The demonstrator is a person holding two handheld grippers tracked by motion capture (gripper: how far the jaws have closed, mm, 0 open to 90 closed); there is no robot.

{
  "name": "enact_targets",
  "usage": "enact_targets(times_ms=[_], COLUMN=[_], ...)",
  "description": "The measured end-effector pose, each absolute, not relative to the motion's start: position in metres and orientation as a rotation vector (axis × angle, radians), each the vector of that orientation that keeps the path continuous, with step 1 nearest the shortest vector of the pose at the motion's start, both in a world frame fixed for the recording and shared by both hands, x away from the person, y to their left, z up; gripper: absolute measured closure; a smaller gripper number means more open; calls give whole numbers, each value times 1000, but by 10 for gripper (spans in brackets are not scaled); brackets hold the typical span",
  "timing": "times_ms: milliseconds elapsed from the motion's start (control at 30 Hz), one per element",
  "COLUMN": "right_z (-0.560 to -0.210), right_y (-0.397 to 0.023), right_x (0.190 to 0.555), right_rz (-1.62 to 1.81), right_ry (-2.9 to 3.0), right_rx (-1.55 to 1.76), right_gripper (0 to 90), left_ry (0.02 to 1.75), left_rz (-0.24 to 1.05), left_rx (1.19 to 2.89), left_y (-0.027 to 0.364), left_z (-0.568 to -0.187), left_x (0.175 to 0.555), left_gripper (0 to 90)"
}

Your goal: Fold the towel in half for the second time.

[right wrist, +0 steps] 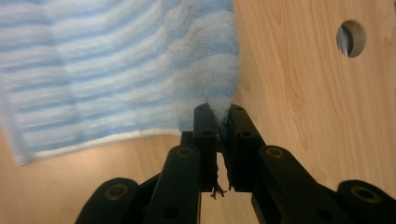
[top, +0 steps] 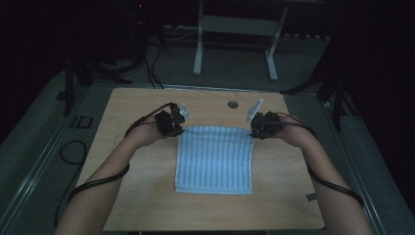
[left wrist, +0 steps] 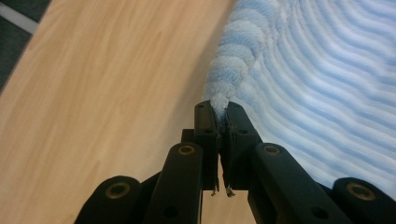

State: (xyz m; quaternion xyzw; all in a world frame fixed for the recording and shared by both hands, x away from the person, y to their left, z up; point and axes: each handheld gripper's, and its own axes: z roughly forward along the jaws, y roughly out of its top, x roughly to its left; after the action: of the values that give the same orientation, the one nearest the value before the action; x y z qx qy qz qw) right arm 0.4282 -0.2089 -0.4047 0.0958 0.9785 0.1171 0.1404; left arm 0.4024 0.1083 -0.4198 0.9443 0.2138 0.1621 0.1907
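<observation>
Both forearms reach forward over the light wooden table [top: 147, 196], one hand at each far corner of the light blue striped towel [top: 214, 159]. The left gripper [top: 177, 128] has its jaws pressed together on the left far corner; the right gripper [top: 254, 133] pinches the right far corner the same way. The towel's far edge is raised, and its near part lies flat on the table. The right gripper view shows a round hole [right wrist: 351, 38] in the tabletop beside the towel.

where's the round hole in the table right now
In the high view the round hole sits near the table's far edge, just beyond the striped towel, between the two tongs.
</observation>
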Motion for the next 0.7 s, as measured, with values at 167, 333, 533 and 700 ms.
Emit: enact_targets(times_ms=[167,333,533,700], right_z=[-401,-414,-442,-461], right_y=[-211,-215,-213,-214], right_x=[391,357,325,313], right_rz=[398,426,382,392], right_ry=[2801,2820,2883,2921], right_rx=[240,208,154,158], right_gripper=[836,833,831,830], left_ry=[537,502,417,397], left_rz=[422,388,338,293], left_rx=[2654,2668,2758,2771], left_y=[113,115,108,103], left_z=[-425,-439,-463,-478], left_x=[369,339,307,295], left_gripper=[856,854,846,846])
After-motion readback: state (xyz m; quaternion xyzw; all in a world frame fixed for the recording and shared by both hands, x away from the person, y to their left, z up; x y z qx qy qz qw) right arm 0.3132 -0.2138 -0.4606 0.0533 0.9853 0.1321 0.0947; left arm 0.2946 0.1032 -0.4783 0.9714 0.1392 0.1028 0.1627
